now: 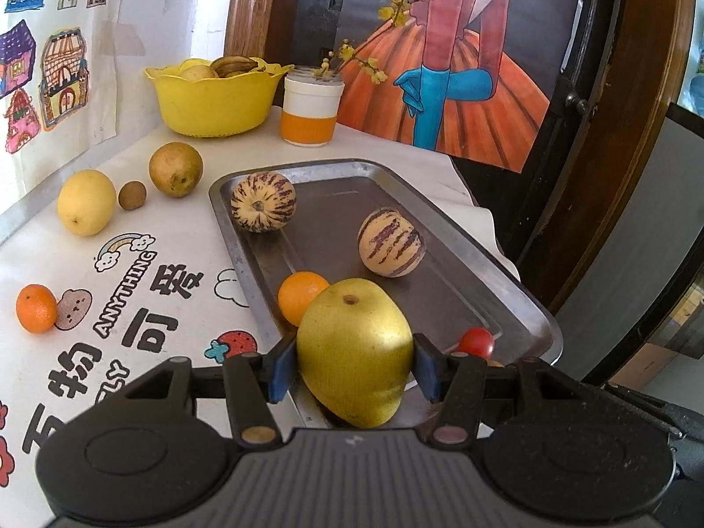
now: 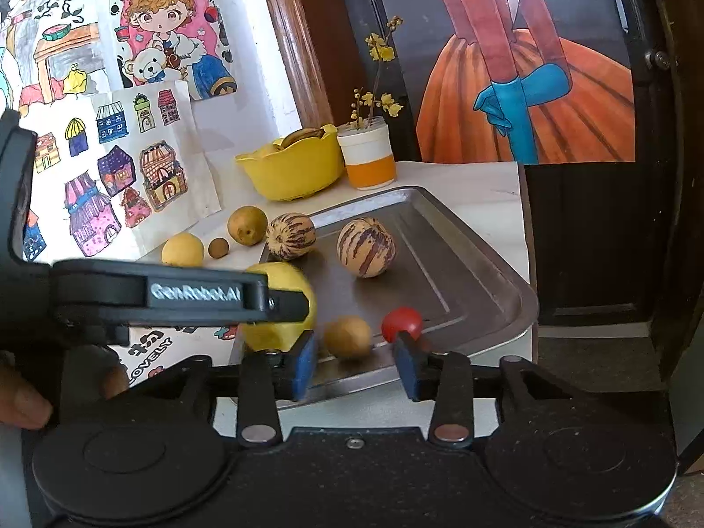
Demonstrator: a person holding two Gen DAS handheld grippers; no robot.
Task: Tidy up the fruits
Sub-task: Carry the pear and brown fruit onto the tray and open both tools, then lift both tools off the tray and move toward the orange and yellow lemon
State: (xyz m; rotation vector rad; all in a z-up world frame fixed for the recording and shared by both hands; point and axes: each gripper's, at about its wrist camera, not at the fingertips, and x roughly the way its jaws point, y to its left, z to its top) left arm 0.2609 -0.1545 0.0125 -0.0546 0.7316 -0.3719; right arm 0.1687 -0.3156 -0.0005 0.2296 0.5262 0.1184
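Two wrist fisheyes, close, angled down along fingers, sharing the metal tray [image 1: 528,308] [image 2: 484,273]

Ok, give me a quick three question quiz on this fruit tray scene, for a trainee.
1. True or false: the left gripper is shut on the large yellow fruit.
2. How many striped melons lie on the metal tray?
3. What sits between the right gripper and its open fingers? A) small tan fruit B) banana C) spoon

Key: 1 true; 2 two; 3 A.
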